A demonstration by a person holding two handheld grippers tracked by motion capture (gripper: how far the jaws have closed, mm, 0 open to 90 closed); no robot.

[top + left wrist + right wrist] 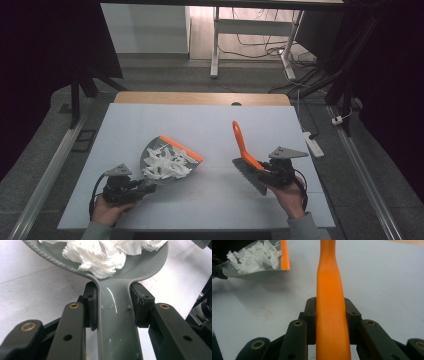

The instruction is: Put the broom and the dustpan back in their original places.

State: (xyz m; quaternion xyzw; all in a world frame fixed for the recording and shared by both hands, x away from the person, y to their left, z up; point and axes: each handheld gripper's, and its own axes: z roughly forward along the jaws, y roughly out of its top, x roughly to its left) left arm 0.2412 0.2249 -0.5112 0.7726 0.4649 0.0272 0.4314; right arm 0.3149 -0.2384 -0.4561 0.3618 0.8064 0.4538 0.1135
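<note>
Grey plastic dustpan with orange front lip [170, 159]: held raised over the white worktop [210, 125] at its left half, loaded with torn white paper scraps [162, 165]. Its grey handle [117, 322] is clamped between the fingers of the left gripper [145, 187].

Orange-handled hand brush with grey bristles [246, 155]: held near the worktop's right half, well apart from the dustpan, handle pointing away from the person. The handle [332, 315] is gripped tight by the right gripper [267, 172] fingers.

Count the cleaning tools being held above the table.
2. A grey dustpan full of white paper scraps sits in the left gripper; an orange brush is in the right gripper.
</note>
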